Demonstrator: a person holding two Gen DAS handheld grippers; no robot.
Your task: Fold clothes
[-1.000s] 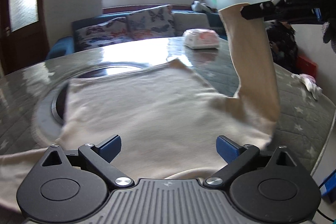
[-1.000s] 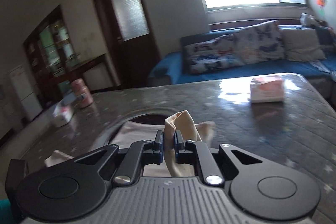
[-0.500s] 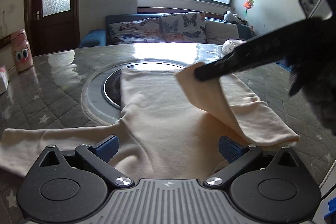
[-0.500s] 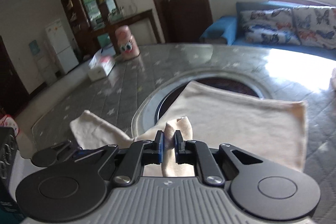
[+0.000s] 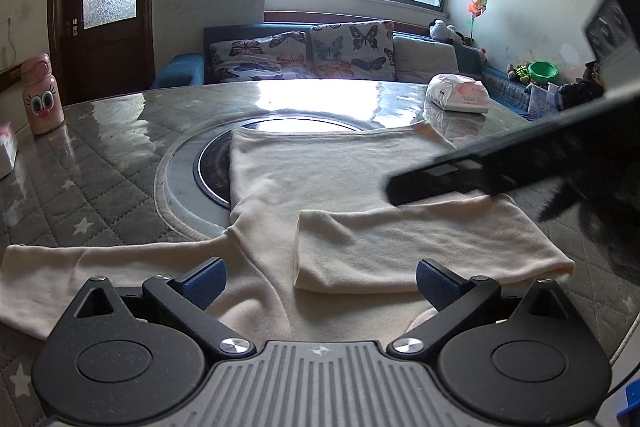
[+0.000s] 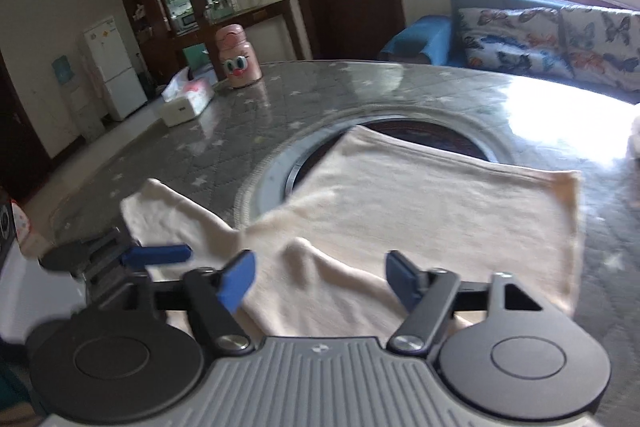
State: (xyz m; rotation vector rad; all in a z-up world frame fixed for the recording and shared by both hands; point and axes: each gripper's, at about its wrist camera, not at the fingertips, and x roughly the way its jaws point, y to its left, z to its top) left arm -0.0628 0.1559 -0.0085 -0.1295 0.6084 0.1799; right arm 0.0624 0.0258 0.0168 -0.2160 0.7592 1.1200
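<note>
— What could go wrong from here?

— My right gripper (image 6: 320, 281) has its jaws opening right over the sleeve (image 5: 420, 251) I laid across the cream top (image 5: 320, 171); a pad could snag the cuff and drag the fold open. My left gripper (image 5: 320, 281) hangs released, holding nothing.

— And the top?

— Flat on the worktop (image 5: 100, 163), low and centre in frame, far hem over the round inset, other sleeve (image 5: 100, 263) out at lower left.

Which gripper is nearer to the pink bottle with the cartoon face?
Left. The left gripper hovers over the shirt on the pink bottle side; the right gripper, jaws opening over the folded sleeve, is on the far side.
</note>
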